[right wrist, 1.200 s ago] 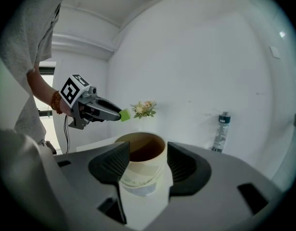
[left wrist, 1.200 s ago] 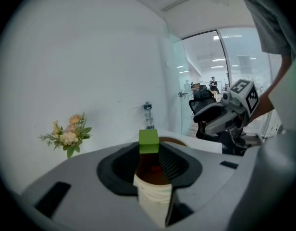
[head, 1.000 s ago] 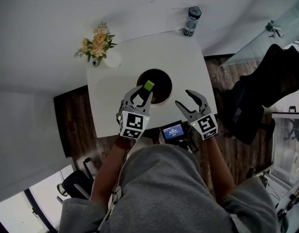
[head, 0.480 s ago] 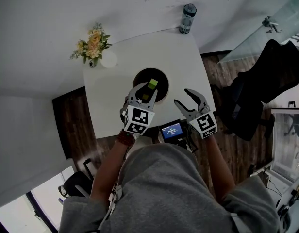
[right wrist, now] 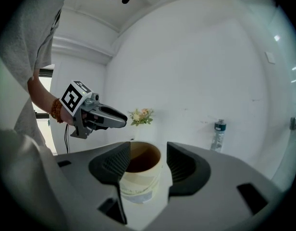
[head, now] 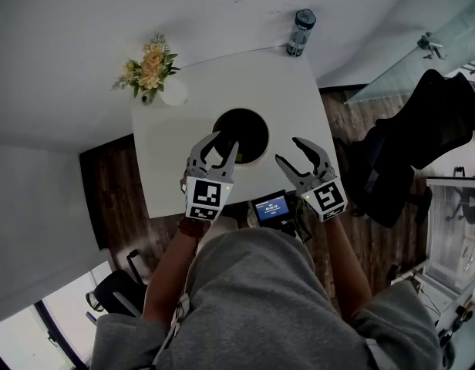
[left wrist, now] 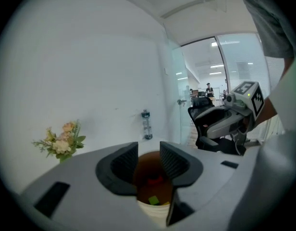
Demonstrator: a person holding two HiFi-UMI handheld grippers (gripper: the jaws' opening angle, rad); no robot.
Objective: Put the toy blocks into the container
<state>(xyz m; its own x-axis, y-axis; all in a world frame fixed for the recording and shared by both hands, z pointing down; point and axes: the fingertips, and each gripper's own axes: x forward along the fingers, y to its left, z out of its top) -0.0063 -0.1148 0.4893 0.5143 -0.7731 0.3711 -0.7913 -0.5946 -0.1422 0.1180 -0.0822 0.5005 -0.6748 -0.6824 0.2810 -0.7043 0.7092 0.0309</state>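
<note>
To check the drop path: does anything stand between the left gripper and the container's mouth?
Nothing visible does. The left gripper hangs at the container's near rim; its jaws have just been opening and are empty. Through their gap only the container's inside shows, with a green block and a red block.

green block point(left wrist: 154, 200), red block point(left wrist: 155, 179), cream container point(right wrist: 138, 182), white table point(head: 299, 106).

I find the container point(head: 245, 123) at the middle of the table point(head: 299, 106), with blocks point(left wrist: 153, 200) inside it. Flowers point(head: 149, 68) stand at the far left corner, a bottle point(head: 301, 31) at the far right. A chair point(head: 422, 145) stands right of the table.
</note>
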